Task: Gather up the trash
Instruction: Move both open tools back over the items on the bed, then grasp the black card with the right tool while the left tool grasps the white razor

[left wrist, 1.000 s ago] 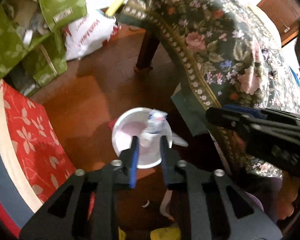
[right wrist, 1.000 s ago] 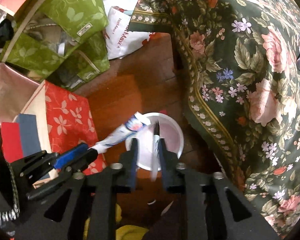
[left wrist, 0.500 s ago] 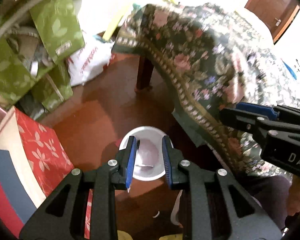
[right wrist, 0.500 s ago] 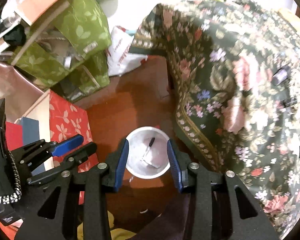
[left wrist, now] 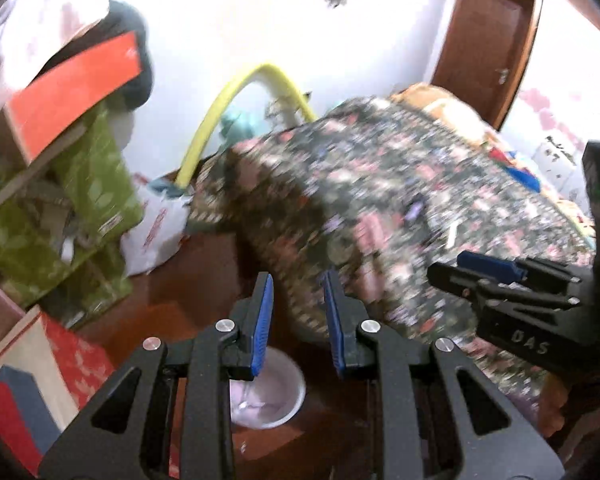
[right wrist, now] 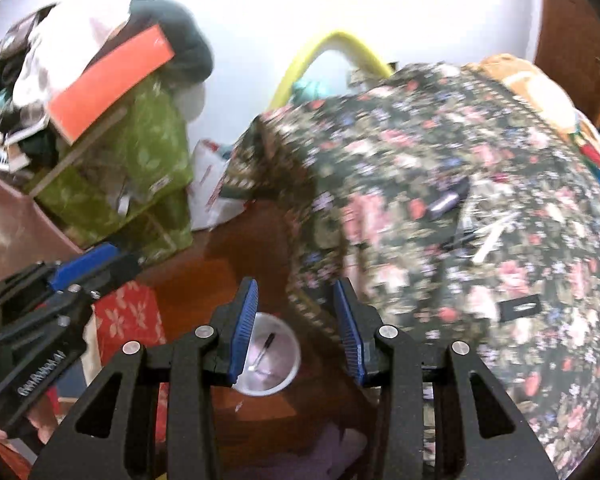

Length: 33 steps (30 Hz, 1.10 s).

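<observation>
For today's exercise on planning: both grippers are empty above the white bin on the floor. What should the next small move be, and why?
Probably carry the right gripper over to the flowered bedspread and lower it onto the pale stick there. Both grippers are open and hold nothing, the white bin already has a pen in it, and loose litter lies on the bedspread on that gripper's side.
</observation>
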Tool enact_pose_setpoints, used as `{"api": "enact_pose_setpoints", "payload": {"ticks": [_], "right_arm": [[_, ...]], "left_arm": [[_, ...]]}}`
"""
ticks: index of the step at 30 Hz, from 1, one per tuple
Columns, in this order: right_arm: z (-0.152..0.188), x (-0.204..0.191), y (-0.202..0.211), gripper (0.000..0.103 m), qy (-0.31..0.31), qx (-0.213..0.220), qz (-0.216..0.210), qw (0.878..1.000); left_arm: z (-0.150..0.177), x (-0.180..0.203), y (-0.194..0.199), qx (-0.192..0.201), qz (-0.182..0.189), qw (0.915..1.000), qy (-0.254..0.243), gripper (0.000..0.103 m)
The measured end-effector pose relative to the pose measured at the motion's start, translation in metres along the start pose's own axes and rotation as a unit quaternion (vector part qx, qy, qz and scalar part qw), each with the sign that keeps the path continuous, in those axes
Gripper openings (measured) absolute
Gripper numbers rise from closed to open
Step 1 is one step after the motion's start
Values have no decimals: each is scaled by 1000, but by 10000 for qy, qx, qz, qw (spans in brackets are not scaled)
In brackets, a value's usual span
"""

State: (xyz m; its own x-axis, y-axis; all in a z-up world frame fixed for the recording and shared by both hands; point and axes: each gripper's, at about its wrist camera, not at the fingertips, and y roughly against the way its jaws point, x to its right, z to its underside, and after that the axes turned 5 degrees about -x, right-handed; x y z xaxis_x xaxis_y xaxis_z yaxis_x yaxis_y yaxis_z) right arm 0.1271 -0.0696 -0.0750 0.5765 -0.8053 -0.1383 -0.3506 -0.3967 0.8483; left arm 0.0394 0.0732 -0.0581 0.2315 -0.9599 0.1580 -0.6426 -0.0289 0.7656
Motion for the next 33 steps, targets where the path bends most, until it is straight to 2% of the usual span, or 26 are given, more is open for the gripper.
{"api": "enact_pose_setpoints", "payload": {"ticks": [7, 14, 16, 18, 21, 26, 33], "right_arm": [[10, 66, 18, 36, -367, 212, 513, 9978], [28, 152, 11, 39, -1165, -58, 784, 9901], [35, 178, 7, 43, -1475, -159, 793, 9858], [40, 196, 1, 48, -1675, -224, 820, 9822], [44, 215, -9, 52, -1829, -364, 884, 9785], [46, 232, -31, 53, -2140, -523, 925, 9710], [37, 221, -64, 53, -2365, -615, 940, 9651]], "left_arm": [[-24, 53, -4, 284, 444, 9982, -284, 24], [-39, 105, -45, 100, 675, 9958, -614, 24], [-41, 116, -64, -79, 749, 9951, -646, 29], [-41, 123, -81, -234, 790, 9947, -610, 42], [-42, 132, -106, -343, 769, 9950, -545, 45], [-43, 142, -140, -585, 667, 9943, -594, 48], [-43, 149, -170, -779, 644, 9922, -726, 48]]}}
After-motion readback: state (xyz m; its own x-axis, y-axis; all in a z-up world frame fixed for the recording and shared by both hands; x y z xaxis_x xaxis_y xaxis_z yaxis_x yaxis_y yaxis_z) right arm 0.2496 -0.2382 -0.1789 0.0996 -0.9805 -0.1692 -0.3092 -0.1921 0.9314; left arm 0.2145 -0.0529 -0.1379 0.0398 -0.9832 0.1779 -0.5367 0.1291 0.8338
